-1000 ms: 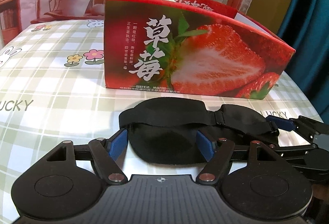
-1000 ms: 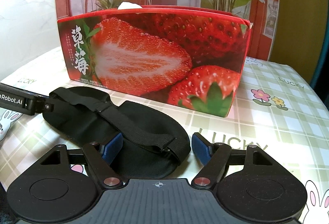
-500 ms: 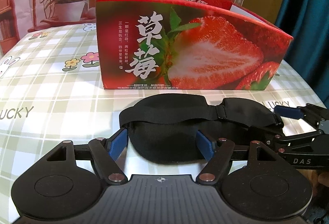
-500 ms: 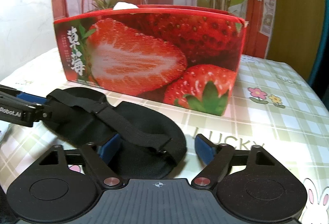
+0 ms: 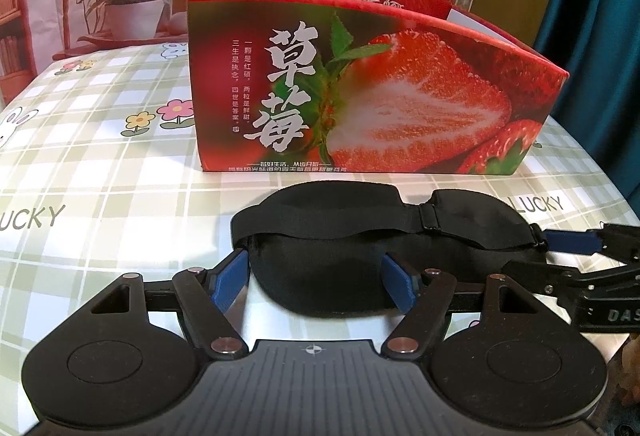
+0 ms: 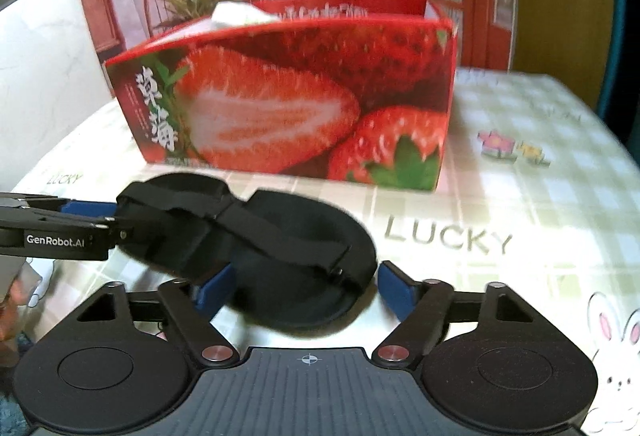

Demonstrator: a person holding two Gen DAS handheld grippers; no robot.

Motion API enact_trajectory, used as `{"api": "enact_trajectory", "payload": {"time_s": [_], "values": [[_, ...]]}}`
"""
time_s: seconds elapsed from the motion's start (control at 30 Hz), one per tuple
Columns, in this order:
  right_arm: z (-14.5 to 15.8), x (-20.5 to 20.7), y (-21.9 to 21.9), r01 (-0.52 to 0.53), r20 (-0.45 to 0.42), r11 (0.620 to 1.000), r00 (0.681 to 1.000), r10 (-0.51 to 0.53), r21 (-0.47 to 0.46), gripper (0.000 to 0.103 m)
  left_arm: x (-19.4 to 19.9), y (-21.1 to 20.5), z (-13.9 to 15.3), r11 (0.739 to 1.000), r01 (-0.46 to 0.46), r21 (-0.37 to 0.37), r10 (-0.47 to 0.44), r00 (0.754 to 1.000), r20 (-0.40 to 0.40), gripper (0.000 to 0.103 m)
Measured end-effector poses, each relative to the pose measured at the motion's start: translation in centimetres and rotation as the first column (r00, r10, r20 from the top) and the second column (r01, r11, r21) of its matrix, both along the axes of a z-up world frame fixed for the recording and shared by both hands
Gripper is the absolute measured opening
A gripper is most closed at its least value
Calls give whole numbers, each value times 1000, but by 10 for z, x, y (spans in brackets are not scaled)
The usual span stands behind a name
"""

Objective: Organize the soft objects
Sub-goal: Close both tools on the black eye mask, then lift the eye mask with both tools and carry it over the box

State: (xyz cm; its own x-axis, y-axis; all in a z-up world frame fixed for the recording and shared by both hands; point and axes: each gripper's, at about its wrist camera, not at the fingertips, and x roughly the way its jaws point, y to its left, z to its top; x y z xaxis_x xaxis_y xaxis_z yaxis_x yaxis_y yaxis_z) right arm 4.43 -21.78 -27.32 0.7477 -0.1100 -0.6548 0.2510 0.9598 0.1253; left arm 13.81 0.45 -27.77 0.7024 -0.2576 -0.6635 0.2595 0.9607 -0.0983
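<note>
A black sleep mask (image 5: 360, 256) lies on the checked bench (image 5: 100, 195) just in front of the strawberry box (image 5: 360, 95). The left gripper (image 5: 316, 276) straddles one end, fingers half-spread and touching its sides, while the right gripper (image 6: 304, 288) is closing around the other end. Both should pinch together and lift level. Since a second ago the right view has swung and blurred; the left is unchanged.
</note>
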Motion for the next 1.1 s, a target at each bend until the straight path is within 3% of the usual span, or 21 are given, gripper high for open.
{"api": "enact_trajectory", "payload": {"time_s": [0.17,0.37,0.4,0.43,0.47,0.53,0.83,1.1], "values": [[-2,3,-13,42,19,996,999,-43,84,63,-1,3,0,1000,-25,-13,25,1000,4,66],[-3,5,-27,108,45,989,993,-113,99,56,0,14,2,997,-44,-65,44,999,-4,24],[-4,6,-26,105,46,990,993,-110,90,49,0,14,2,996,-43,-72,43,999,-7,19],[-4,7,-25,108,43,991,993,-112,77,30,-1,14,2,996,-40,-74,40,999,-3,14],[-4,8,-25,104,40,992,993,-107,75,18,-1,15,3,996,-37,-76,37,999,-1,12],[0,4,-28,94,63,991,993,-100,96,10,-2,16,6,996,-38,-82,39,999,10,9],[49,-17,-27,65,248,998,967,-65,9,5,-21,20,39,994,-56,-89,70,985,157,5],[100,-26,-13,13,356,994,934,27,-110,5,-48,26,82,993,-64,-102,93,946,312,5]]}}
